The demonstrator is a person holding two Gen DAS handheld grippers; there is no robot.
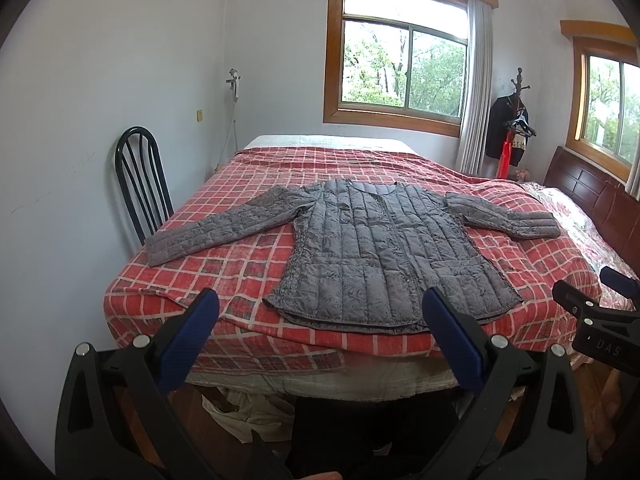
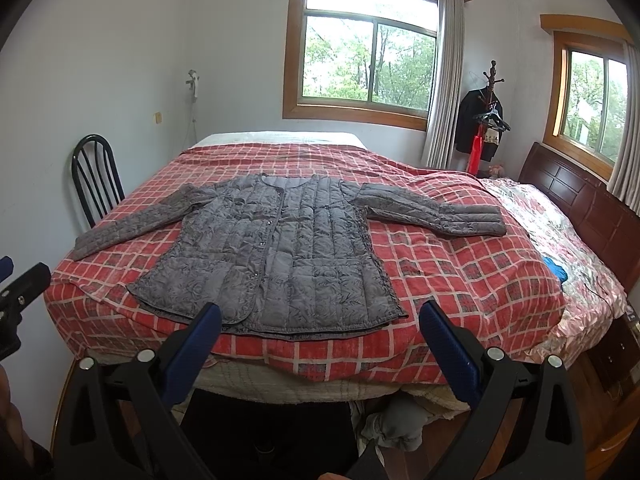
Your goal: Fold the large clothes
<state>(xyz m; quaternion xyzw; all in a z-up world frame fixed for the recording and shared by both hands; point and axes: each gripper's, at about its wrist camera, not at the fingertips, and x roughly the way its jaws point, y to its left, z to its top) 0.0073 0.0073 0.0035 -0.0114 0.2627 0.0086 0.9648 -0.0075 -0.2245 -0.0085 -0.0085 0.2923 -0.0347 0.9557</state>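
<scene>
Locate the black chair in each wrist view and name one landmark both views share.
Left wrist view: the black chair stands left of centre, against the wall beside the bed's left edge.
Right wrist view: the black chair sits farther left, near the picture's edge.
Shared landmark: the grey quilted jacket, spread flat on the red checked bedspread.

Right gripper [image 2: 320,320] jaws spread wide, nothing between them. Grey quilted jacket [image 2: 272,256] lies flat on the red checked bedspread [image 2: 460,280], just beyond the fingertips [image 2: 434,316].

Soft window [image 1: 404,64] daylight, fisheye-warped edges.
</scene>
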